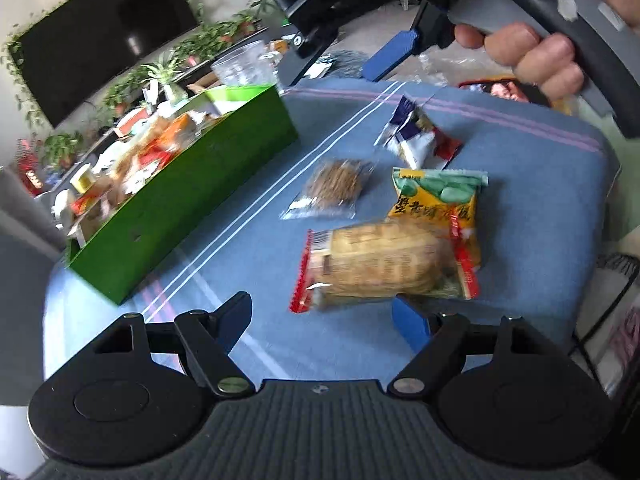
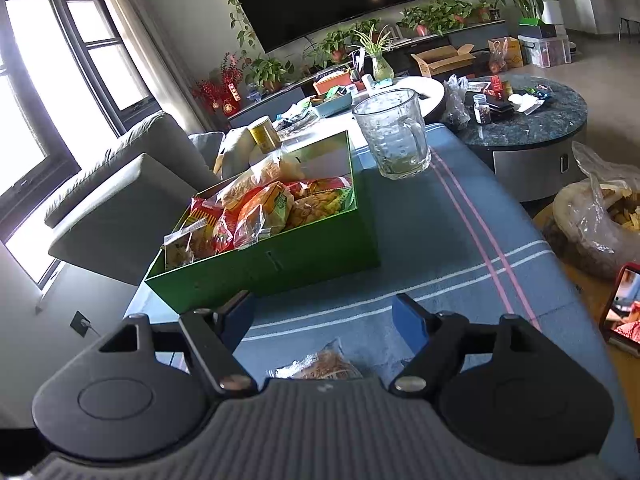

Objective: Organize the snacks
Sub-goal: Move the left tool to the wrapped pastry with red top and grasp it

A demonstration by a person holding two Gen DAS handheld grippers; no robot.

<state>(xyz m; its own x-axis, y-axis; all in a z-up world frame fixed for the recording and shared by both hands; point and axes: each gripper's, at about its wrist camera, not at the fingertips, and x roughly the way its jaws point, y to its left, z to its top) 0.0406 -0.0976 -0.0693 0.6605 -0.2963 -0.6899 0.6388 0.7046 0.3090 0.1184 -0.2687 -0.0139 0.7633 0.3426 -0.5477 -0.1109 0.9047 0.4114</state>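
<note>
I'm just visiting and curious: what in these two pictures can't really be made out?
- Yellow snack packet, left wrist view: print smeared by motion blur, unreadable.
- Green box, left wrist view: its snacks are blurred and half hidden by the box wall.
- Clear noodle-like snack bag, right wrist view: mostly hidden behind the gripper body.
- Phone, right wrist view: cut off by the image edge.

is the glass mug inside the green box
No, the mug stands on the blue cloth just beyond the box, which holds only snack packets.
</note>
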